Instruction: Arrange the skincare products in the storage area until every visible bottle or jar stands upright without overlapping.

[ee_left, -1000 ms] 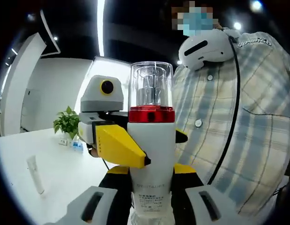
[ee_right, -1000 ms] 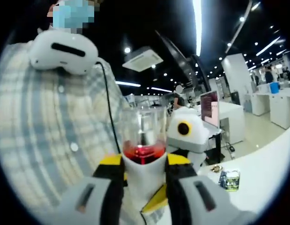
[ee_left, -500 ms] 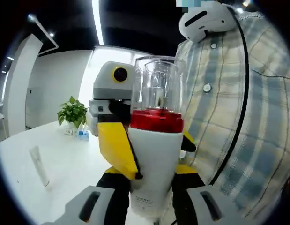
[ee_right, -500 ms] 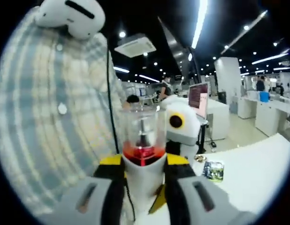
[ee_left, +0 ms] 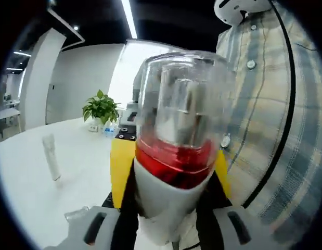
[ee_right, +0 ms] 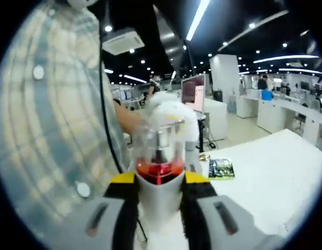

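Gripping from both sides, the two grippers hold one pump bottle (ee_left: 174, 172) off the white surface (ee_left: 56, 192), in front of a person in a plaid shirt (ee_left: 278, 120). In the left gripper view, the left gripper (ee_left: 163, 229) has its jaws pinching the white lower body of the bottle, whose red collar and clear cap loom large and close to the lens. The yellow-tipped jaws of the right gripper (ee_left: 124, 169) flank the same bottle just behind the red collar.

In the right gripper view, the right gripper (ee_right: 159, 208) has its jaws closed on the bottle (ee_right: 159, 182) at the white shoulder just under the red collar; the clear cap rises upright between them. The left gripper (ee_right: 168, 117) appears blurred behind the cap.

A white tube (ee_left: 50, 156) stands upright on the surface, well apart from the bottle. A small clear item (ee_left: 76, 213) lies on the surface near the left gripper's base; what it is cannot be told. A potted plant (ee_left: 101, 109) sits at the far edge. A flat printed packet (ee_right: 221, 168) lies on the surface in the right gripper view.
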The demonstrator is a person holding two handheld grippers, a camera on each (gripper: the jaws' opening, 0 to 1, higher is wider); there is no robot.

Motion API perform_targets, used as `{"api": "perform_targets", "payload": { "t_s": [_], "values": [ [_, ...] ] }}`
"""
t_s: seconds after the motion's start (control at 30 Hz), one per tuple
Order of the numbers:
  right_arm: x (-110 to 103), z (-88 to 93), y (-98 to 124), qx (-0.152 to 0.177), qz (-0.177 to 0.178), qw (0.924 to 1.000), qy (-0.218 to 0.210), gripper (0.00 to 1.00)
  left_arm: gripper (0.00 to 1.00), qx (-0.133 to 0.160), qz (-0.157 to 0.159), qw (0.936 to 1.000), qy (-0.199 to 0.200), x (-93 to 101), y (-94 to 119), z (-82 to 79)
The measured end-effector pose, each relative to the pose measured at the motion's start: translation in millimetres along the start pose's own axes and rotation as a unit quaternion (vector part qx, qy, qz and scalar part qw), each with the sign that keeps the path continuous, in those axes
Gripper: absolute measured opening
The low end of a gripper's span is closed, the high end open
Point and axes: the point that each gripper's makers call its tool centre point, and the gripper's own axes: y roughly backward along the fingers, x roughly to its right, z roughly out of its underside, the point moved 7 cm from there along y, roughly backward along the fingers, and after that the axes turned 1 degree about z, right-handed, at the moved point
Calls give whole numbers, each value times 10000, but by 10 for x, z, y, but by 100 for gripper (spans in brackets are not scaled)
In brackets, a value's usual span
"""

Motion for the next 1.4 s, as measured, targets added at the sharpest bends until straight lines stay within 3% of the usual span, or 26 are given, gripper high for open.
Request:
{"api": "perform_targets", "payload": {
  "t_s": [0.1,0.2,0.33,0.47,0.63,0.73,0.8,0.93,0.97,1.17,1.4],
  "values": [
    [65,-14,21,88,355,9993,-59,29,43,83,-590,9982,-112,-67,-18,-50],
    [116,-29,40,107,623,9980,-79,29,42,306,-1277,9911,-208,-136,-51,-149],
    [222,-25,68,31,942,9951,-284,30,41,99,-1840,9820,-407,-207,-65,-183],
    [310,-55,106,43,1267,9912,-369,30,39,216,-2306,9724,-286,-277,-11,-219],
    [400,-146,138,253,1653,9843,-562,30,40,170,-2488,9677,-377,-332,55,-227],
    [409,-188,136,305,1666,9839,-574,30,41,166,-2488,9678,-348,-337,91,-220],
    [404,-210,127,318,1634,9846,-527,30,37,200,-2562,9659,-321,-352,145,-226],
    [394,-242,116,342,1581,9858,-449,30,34,274,-2501,9676,231,-334,165,-213],
    [395,-253,112,378,1545,9862,-450,30,33,313,-2513,9674,78,-334,176,-221],
    [396,-306,106,476,1339,9888,-453,31,31,302,-2469,9686,69,-322,226,-261],
    [454,-438,104,674,1218,9879,-677,32,31,495,-2365,9701,234,-344,309,-374]
  ]
}}
